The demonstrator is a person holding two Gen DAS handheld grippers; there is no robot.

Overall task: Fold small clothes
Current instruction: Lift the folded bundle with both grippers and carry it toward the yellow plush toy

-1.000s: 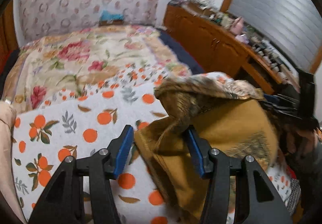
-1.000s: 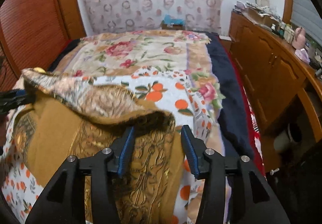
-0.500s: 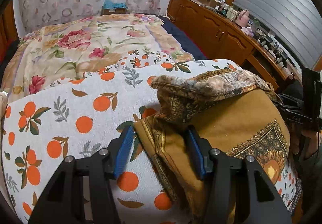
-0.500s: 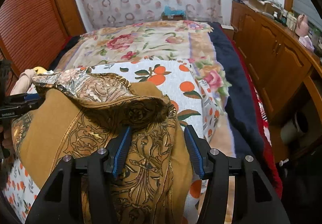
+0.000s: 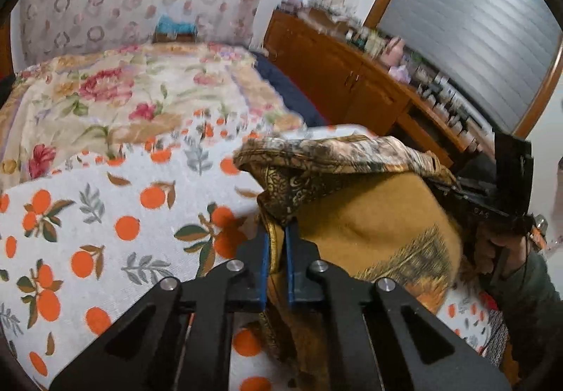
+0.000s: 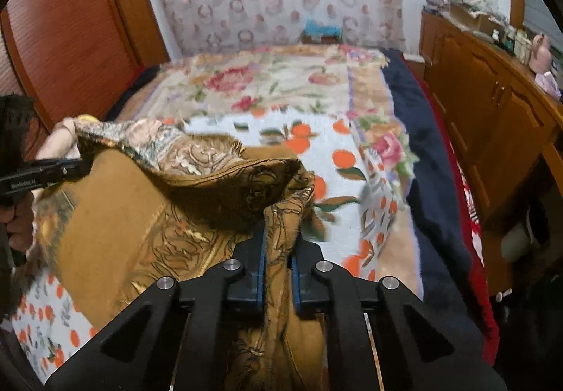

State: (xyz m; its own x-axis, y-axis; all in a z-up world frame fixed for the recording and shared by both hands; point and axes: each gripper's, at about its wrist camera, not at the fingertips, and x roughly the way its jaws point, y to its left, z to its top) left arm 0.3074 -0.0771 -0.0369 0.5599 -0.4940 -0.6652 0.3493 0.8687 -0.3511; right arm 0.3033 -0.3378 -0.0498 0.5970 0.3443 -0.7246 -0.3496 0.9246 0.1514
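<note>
A mustard-brown garment (image 5: 362, 215) with gold and paisley print lies bunched on the orange-print sheet (image 5: 105, 215). My left gripper (image 5: 277, 236) is shut on its left corner edge. In the right wrist view the same garment (image 6: 140, 215) spreads to the left, and my right gripper (image 6: 278, 236) is shut on its right corner edge. The cloth hangs stretched between the two grippers, its patterned top hem folded over. The right gripper shows at the right of the left wrist view (image 5: 492, 194), and the left gripper at the left of the right wrist view (image 6: 38, 173).
The bed carries a floral quilt (image 5: 116, 92) behind the sheet and a dark blue blanket (image 6: 422, 145) along its right side. A wooden cabinet (image 6: 492, 102) with cluttered top stands to the right. A wooden wardrobe (image 6: 70, 39) stands to the left.
Both grippers were open around the garment's edges and have closed on the cloth. The garment is lifted and pulled tauter between them.
</note>
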